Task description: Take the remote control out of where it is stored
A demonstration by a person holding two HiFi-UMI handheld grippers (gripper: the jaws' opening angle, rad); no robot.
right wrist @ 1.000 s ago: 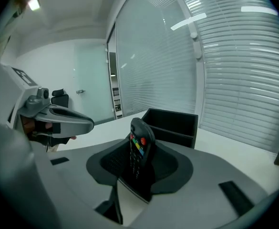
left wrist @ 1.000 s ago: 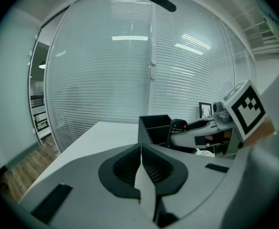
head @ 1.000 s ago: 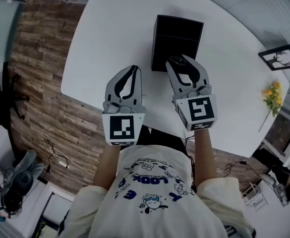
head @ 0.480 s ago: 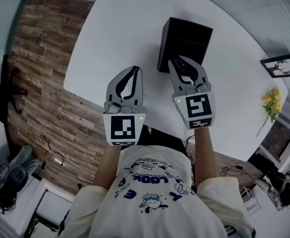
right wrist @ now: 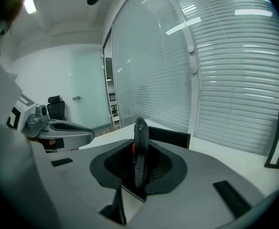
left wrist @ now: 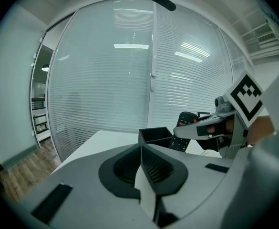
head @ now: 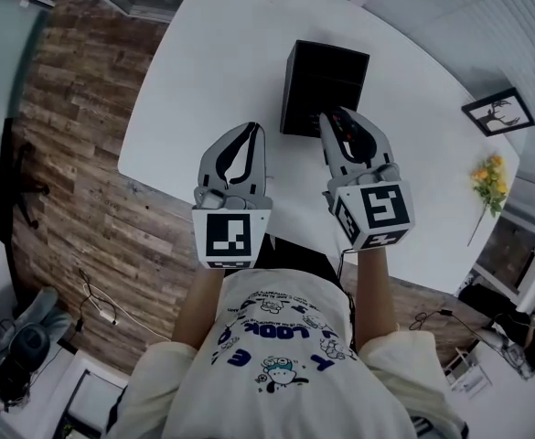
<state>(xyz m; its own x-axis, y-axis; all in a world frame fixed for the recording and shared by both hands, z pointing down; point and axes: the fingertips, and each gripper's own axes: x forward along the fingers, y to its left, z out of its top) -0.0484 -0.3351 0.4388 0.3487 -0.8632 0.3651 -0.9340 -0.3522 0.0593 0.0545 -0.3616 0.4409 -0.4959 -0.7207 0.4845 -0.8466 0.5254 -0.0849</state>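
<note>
An open-topped black storage box (head: 326,76) stands on the white table (head: 203,80). My right gripper (head: 343,124) hovers over the box's near edge, shut on the black remote control (head: 338,128). Its jaws have just been closing, with the remote between them. In the right gripper view the remote (right wrist: 140,147) stands on edge between the pads, red buttons showing, with the box (right wrist: 170,137) behind it. From the left gripper view the remote (left wrist: 184,128) hangs above the box (left wrist: 154,134). My left gripper (head: 251,133) hovers left of the box, shut and holding nothing.
A framed picture (head: 499,111) and yellow flowers (head: 491,176) sit toward the table's right side. The table's near edge runs just under both grippers, with wood floor (head: 75,154) to the left. A glass wall with blinds (left wrist: 129,70) stands beyond the table.
Both grippers have risen a little. The right gripper's jaws narrowed onto the remote and lifted it up from the box's opening.
</note>
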